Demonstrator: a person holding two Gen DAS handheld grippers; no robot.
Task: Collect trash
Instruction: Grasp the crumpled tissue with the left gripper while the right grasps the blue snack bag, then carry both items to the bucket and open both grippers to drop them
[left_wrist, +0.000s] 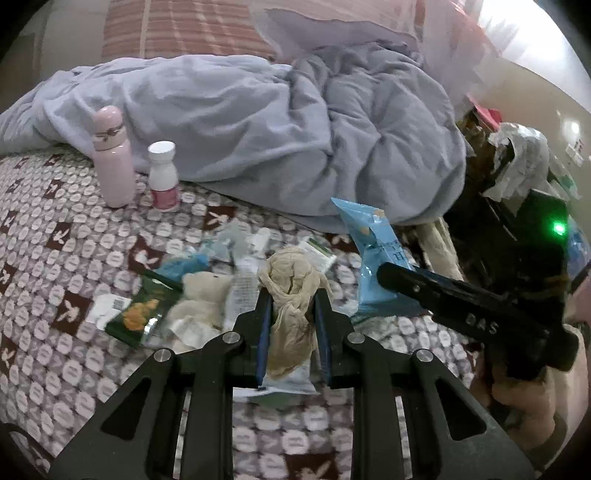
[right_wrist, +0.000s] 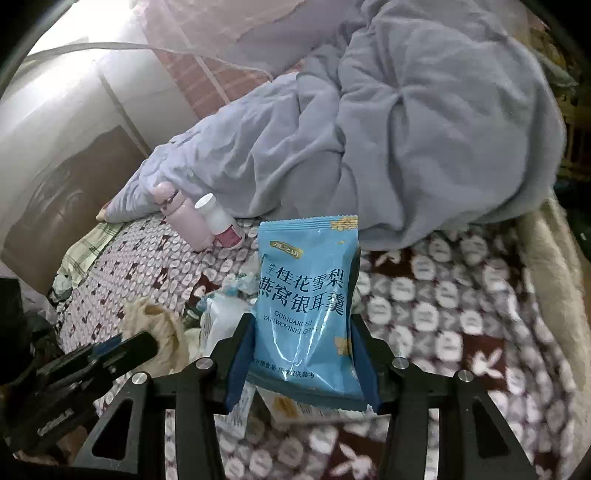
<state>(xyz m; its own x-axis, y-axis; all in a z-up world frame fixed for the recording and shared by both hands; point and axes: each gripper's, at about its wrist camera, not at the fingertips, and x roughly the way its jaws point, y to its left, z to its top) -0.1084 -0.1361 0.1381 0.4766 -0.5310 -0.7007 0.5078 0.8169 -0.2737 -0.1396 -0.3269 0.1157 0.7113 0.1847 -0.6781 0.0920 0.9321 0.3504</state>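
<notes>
My left gripper (left_wrist: 293, 299) is shut on a crumpled beige wad (left_wrist: 291, 273), which hangs between its blue pads just above the bed. My right gripper (right_wrist: 301, 325) is shut on a light blue snack packet (right_wrist: 306, 295) with printed characters, held upright off the sheet. The left wrist view shows that packet (left_wrist: 373, 243) at the tip of the right gripper (left_wrist: 391, 277), just right of the wad. Loose trash lies on the patterned sheet: a green wrapper (left_wrist: 138, 314), a white tissue ball (left_wrist: 203, 295) and a white packet (right_wrist: 225, 317).
A pink flask (left_wrist: 110, 158) and a white pill bottle (left_wrist: 162, 177) stand on the sheet (left_wrist: 55, 258) at the back left. A rumpled blue-grey quilt (left_wrist: 277, 129) fills the far side of the bed. Dark clutter (left_wrist: 517, 166) lies beyond the bed's right edge.
</notes>
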